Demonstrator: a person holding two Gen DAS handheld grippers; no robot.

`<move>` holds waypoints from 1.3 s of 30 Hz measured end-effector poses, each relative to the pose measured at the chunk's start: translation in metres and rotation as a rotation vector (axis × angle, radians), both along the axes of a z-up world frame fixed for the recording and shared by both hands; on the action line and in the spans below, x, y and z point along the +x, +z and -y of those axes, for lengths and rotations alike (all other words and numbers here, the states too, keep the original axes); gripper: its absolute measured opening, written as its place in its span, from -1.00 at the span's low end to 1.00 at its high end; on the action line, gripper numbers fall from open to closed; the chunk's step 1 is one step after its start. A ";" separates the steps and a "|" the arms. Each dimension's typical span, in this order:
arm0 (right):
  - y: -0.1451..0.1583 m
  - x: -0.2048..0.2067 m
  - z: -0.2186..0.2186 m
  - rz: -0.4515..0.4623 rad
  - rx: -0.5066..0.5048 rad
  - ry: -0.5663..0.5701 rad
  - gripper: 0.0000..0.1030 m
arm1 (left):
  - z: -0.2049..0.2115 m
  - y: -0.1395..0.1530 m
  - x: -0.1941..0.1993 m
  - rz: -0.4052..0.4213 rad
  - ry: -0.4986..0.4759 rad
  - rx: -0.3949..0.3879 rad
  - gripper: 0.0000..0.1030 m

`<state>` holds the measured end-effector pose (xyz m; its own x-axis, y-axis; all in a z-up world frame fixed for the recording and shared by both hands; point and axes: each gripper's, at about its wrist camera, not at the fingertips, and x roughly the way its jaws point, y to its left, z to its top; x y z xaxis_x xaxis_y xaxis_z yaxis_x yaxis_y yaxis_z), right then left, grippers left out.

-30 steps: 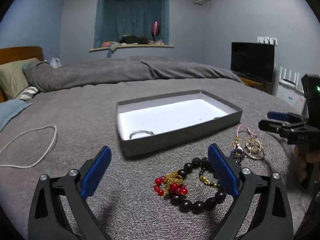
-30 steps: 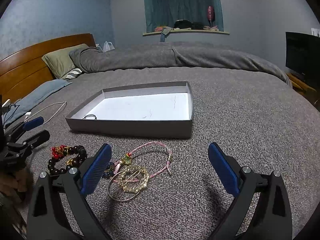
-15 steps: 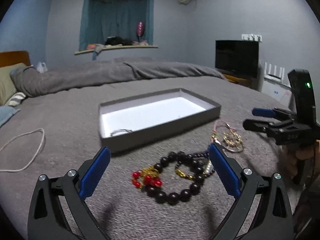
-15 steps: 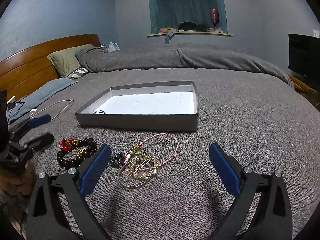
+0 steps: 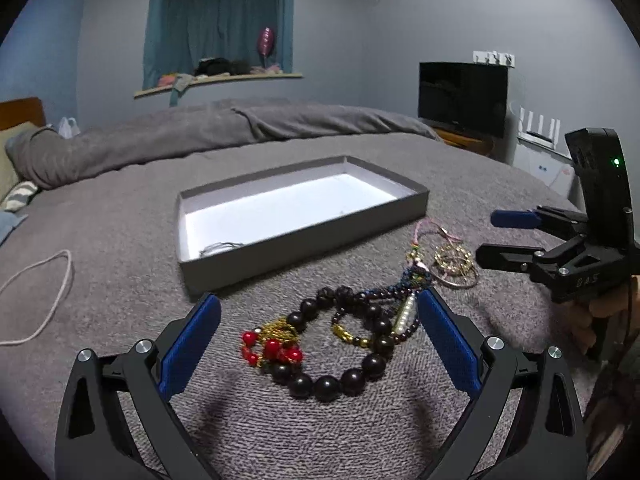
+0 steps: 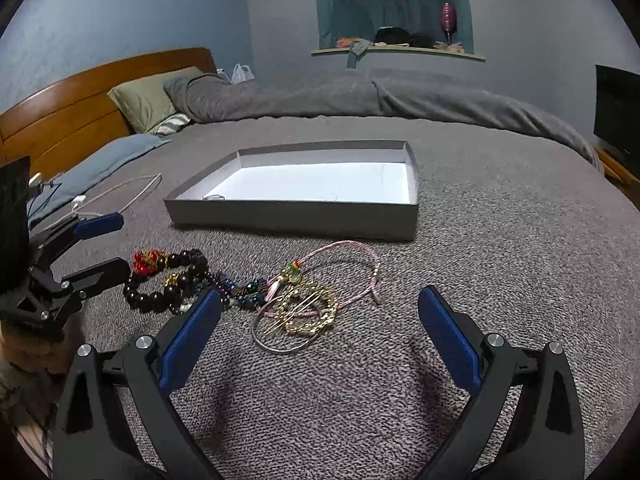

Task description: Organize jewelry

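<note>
On bedspread — dark bead bracelet between left gripper spread fingers | right gripper agape — empty

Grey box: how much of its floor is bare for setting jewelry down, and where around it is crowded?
Almost all of the grey box floor is bare; only a thin silver bangle lies in its near-left corner. The blanket right of the box is also free. Crowded: the strip before the box, with dark bead bracelet, pink cord and gold hoops tangled together.

Both grippers are held low and level, side by side. The left gripper is spread wide, nothing gripped. Same for the right gripper: fingers parted, nothing pinched.
</note>
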<state>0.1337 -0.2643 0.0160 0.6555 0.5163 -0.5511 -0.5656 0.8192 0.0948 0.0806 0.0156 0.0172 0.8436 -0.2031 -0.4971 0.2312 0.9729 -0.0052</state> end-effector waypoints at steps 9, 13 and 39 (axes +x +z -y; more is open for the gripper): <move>-0.002 0.001 -0.005 -0.011 -0.015 0.003 0.78 | -0.012 -0.006 0.010 -0.103 -0.021 -0.064 0.21; -0.002 0.001 -0.005 -0.007 -0.022 0.006 0.78 | -0.025 -0.011 0.013 -0.142 0.023 -0.089 0.17; -0.003 0.002 -0.004 -0.014 -0.017 0.020 0.78 | -0.071 0.016 0.001 -0.079 0.078 -0.181 -0.82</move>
